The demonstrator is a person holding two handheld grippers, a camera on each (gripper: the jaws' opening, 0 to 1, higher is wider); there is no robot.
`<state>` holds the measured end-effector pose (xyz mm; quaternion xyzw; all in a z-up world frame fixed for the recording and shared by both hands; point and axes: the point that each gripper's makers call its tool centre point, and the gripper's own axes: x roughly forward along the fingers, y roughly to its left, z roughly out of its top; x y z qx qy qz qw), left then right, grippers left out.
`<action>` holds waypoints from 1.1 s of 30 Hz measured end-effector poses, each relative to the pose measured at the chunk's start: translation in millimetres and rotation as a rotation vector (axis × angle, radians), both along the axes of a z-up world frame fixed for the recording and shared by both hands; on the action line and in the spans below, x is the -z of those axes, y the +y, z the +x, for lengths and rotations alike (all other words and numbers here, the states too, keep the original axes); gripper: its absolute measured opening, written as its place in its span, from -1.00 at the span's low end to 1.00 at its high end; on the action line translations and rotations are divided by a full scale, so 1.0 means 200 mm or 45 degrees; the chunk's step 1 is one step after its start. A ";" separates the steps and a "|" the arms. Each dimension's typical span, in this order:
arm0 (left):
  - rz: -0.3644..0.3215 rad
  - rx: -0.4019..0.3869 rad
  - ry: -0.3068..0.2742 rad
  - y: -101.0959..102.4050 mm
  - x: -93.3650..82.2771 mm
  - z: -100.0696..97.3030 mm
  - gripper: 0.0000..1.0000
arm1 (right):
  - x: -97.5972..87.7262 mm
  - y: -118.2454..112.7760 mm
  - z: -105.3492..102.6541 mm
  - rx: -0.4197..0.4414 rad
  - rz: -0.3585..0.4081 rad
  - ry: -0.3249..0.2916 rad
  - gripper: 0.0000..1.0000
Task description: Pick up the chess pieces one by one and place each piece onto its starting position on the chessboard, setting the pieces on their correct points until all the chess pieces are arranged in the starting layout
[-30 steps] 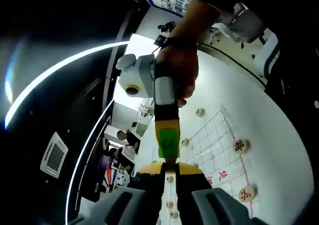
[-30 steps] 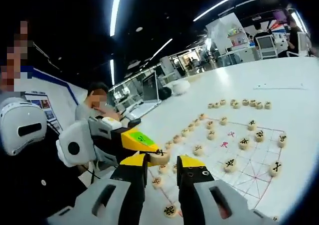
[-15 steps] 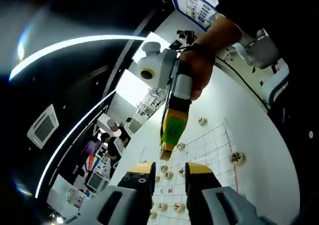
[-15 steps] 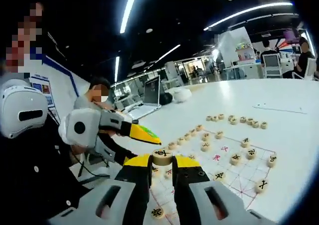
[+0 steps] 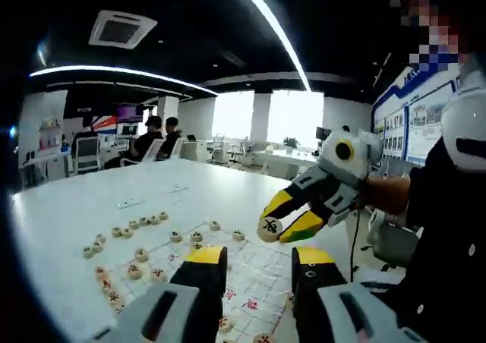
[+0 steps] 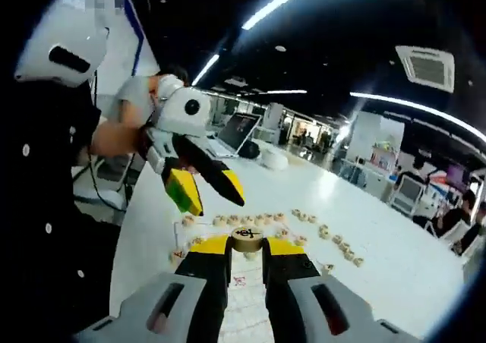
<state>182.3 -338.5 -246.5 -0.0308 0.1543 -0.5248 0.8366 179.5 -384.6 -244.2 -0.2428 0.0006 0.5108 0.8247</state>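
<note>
My right gripper [image 6: 247,247] is shut on a round wooden chess piece [image 6: 247,239] with a black character, held up in the air. In the left gripper view the right gripper [image 5: 272,226] reaches in from the right with that piece [image 5: 268,228] above the chessboard [image 5: 175,252], a red grid printed on the white table. My left gripper [image 5: 258,259] is open, with nothing between its jaws. It shows in the right gripper view [image 6: 215,205] coming from the left, fingers spread, a short way above the held piece. Several pieces stand on the board [image 5: 140,254].
A curved row of loose pieces [image 5: 137,223] lies beyond the board on the table [image 5: 68,206]; more loose pieces [image 6: 334,240] trail off right. A small slip [image 5: 129,203] lies farther out. People [image 5: 152,134] sit at far desks. A laptop [image 6: 237,129] stands on the table's far side.
Both views have swung widely with the hands. The right gripper still holds its piece. The left gripper, close beside that piece a second ago, now stands a little apart from it.
</note>
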 end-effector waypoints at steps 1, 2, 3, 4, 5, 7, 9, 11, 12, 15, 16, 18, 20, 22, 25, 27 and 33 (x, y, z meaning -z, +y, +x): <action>-0.011 -0.005 0.005 0.01 0.00 0.00 -0.29 | 0.00 0.01 -0.01 -0.004 -0.016 -0.043 -0.65; -0.016 -0.008 0.001 0.01 0.00 -0.01 -0.29 | 0.00 0.01 -0.02 -0.011 -0.023 -0.066 -0.65; -0.019 -0.014 -0.002 0.02 0.00 -0.01 -0.29 | 0.00 0.02 -0.03 -0.016 -0.021 -0.068 -0.65; -0.017 -0.022 -0.002 0.02 0.01 -0.01 -0.29 | 0.00 0.02 -0.04 -0.019 -0.020 -0.068 -0.65; -0.014 -0.025 0.001 0.02 0.01 -0.01 -0.29 | 0.00 0.03 -0.04 -0.021 -0.023 -0.071 -0.65; -0.015 -0.029 0.009 0.01 0.02 -0.02 -0.30 | 0.01 0.03 -0.04 -0.022 -0.041 -0.085 -0.65; -0.019 -0.034 0.022 0.00 0.02 -0.02 -0.31 | 0.01 0.03 -0.04 -0.021 -0.056 -0.095 -0.65; -0.035 -0.087 0.081 -0.01 0.02 0.00 -0.35 | 0.02 0.03 -0.03 -0.009 -0.075 -0.110 -0.65; -0.049 -0.150 0.170 -0.01 0.04 0.02 -0.35 | 0.02 0.03 -0.03 -0.001 -0.090 -0.119 -0.65; -0.102 -0.154 0.244 -0.05 0.03 0.02 -0.35 | 0.04 0.03 -0.02 0.009 -0.115 -0.146 -0.65; -0.094 -0.160 0.230 -0.06 0.03 0.02 -0.35 | 0.04 0.03 -0.02 0.010 -0.118 -0.151 -0.65; -0.064 -0.157 0.193 -0.09 0.04 0.01 -0.35 | 0.04 0.03 -0.02 0.014 -0.120 -0.161 -0.65; -0.080 -0.154 0.201 -0.12 0.03 0.00 -0.35 | 0.03 0.04 -0.02 0.015 -0.113 -0.165 -0.65; -0.102 -0.162 0.202 -0.14 0.02 0.00 -0.36 | 0.02 0.04 -0.01 0.029 -0.101 -0.178 -0.65; -0.118 -0.212 0.200 -0.15 0.01 0.01 -0.38 | 0.02 0.05 -0.01 0.044 -0.097 -0.198 -0.65; -0.125 -0.235 0.204 -0.15 0.00 0.02 -0.43 | 0.03 0.05 0.00 0.051 -0.116 -0.219 -0.65; -0.090 -0.231 0.265 -0.20 0.04 0.00 -0.43 | 0.03 0.06 -0.02 0.039 -0.153 -0.266 -0.65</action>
